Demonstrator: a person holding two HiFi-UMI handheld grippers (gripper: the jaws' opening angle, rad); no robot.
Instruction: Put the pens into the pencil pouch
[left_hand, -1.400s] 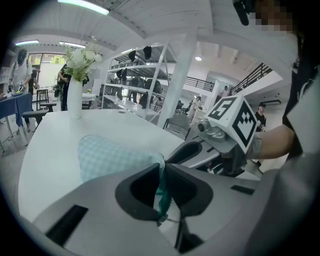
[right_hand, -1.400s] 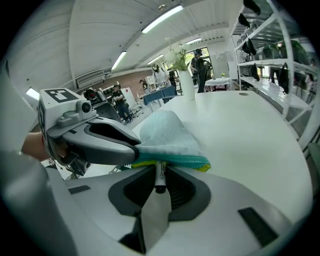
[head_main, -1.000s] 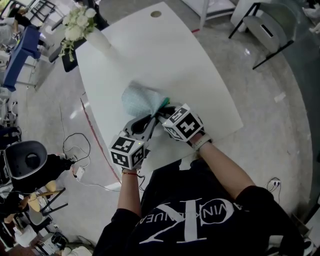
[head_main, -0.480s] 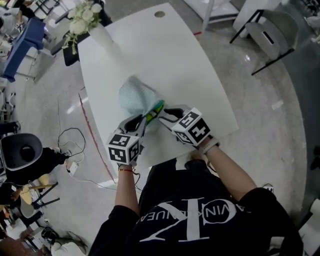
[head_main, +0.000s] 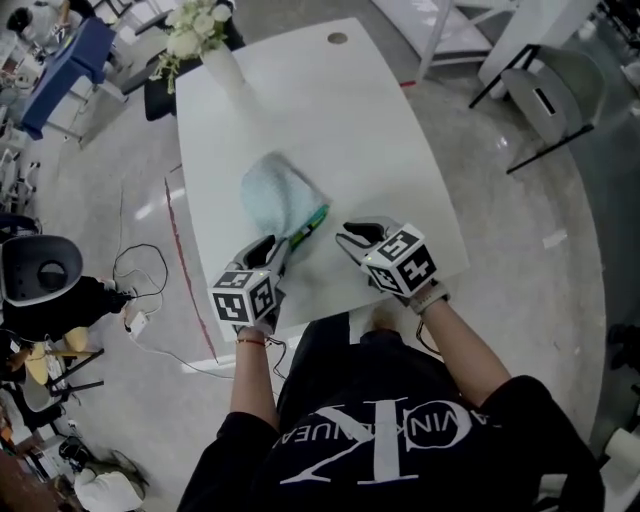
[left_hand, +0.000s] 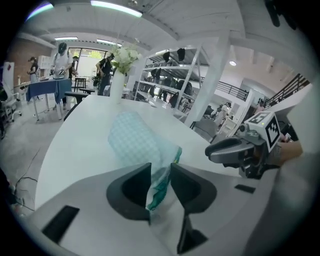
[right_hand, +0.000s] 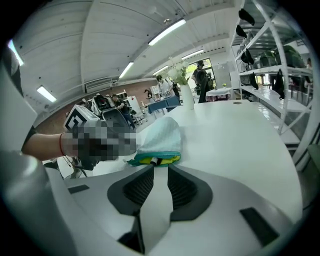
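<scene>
**Head view.** I look from above the person's shoulders, steeply down on the white bench (head_main: 400, 150). I am far enough off to take in its whole top and the floor (head_main: 540, 230) around it.

**View from the left tongs (head_main: 270, 250).** My camera rides low over the bench and faces along the tongs towards the vase (left_hand: 116, 85) at the far end. The pouch (left_hand: 137, 142) is right before the lens.

**View from the right tongs (head_main: 352, 236).** This one is likewise low and close, facing the pouch's open end.

All three views share the pouch, vase and bench top. Each tongs view also catches the other tongs at its edge.
</scene>
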